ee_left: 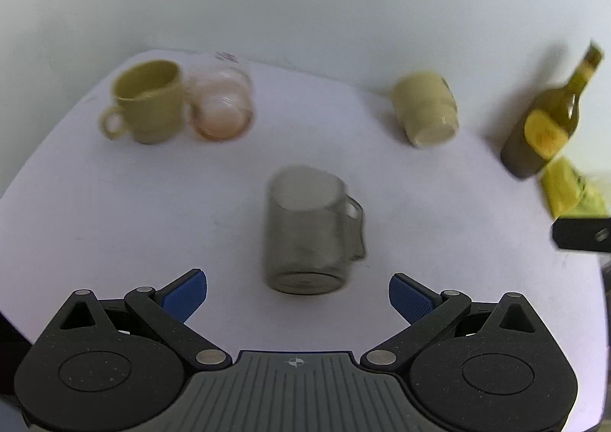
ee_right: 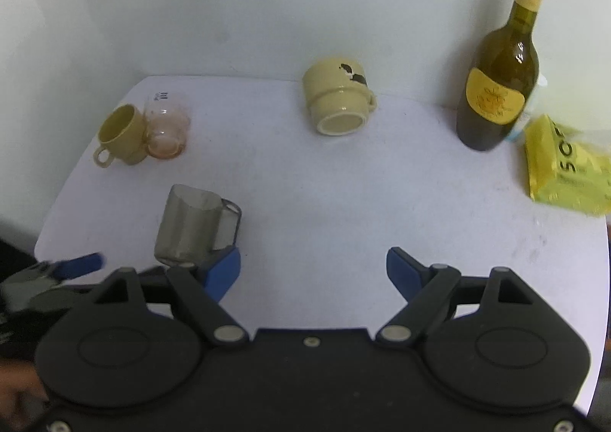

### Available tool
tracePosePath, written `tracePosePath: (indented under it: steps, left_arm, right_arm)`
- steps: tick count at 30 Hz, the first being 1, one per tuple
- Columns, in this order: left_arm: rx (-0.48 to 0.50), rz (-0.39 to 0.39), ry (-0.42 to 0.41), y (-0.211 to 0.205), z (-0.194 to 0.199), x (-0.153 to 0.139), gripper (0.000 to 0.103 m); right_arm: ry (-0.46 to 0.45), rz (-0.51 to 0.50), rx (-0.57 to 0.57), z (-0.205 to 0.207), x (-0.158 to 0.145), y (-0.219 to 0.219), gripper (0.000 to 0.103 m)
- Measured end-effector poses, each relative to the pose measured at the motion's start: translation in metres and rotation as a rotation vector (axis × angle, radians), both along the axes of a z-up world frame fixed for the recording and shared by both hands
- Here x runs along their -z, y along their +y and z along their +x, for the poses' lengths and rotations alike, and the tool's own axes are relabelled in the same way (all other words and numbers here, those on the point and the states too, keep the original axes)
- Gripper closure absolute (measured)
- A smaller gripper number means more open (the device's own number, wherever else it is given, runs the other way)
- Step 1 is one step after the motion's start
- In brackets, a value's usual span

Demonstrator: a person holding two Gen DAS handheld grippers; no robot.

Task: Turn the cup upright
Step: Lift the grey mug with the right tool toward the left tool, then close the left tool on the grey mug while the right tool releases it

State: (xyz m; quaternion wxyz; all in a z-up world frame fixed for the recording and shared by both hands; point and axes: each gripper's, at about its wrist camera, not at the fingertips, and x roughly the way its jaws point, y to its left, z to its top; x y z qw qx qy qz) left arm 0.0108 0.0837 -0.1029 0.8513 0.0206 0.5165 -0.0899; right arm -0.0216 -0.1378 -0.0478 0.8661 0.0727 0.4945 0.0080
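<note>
Risk lies in the grey cup (ee_left: 311, 231), lying on its side on the white table (ee_left: 114, 210) just ahead of the left gripper (ee_left: 298, 294), whose jaws stand wide apart like the right gripper's (ee_right: 313, 271): an off-centre pinch could roll it away.

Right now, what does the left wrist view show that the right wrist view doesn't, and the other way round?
Only the left wrist view shows the left gripper head-on, open, the grey cup lying ahead between its fingers.

Only the right wrist view shows the right gripper, open, and the print on the yellow packet.

Both show the table, grey cup, green mug, clear glass, cream cup on its side and bottle.
</note>
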Motion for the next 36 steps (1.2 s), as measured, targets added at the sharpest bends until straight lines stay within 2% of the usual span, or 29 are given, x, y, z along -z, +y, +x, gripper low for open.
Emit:
tracePosePath:
  steps: [6, 11, 13, 16, 17, 24, 36]
  left_arm:
    - [-0.033, 0.1, -0.014, -0.03, 0.005, 0.021, 0.001]
    - [-0.045, 0.163, -0.018, -0.035, 0.012, 0.027, 0.001]
    - [-0.059, 0.159, -0.009, -0.034, 0.018, 0.03, 0.003]
    - [-0.062, 0.157, 0.008, -0.034, 0.022, 0.032, 0.013]
    - [-0.052, 0.163, 0.01, -0.035, 0.024, 0.031, 0.014]
    - [0.001, 0.179, 0.014, -0.035, 0.024, 0.031, 0.014]
    - [0.028, 0.182, 0.037, -0.019, 0.013, 0.04, 0.014]
  right_arm:
    - [0.002, 0.03, -0.061, -0.001, 0.005, -0.03, 0.02]
    - [0.01, 0.053, -0.053, -0.001, 0.008, -0.043, 0.02]
    - [0.001, 0.076, -0.035, -0.001, 0.005, -0.046, 0.02]
    - [-0.01, 0.072, -0.035, 0.001, 0.004, -0.047, 0.02]
    - [-0.013, 0.069, -0.031, 0.001, 0.004, -0.047, 0.02]
    - [-0.025, 0.087, -0.004, 0.002, 0.0, -0.043, 0.02]
    - [-0.016, 0.076, -0.003, 0.001, -0.003, -0.029, 0.02]
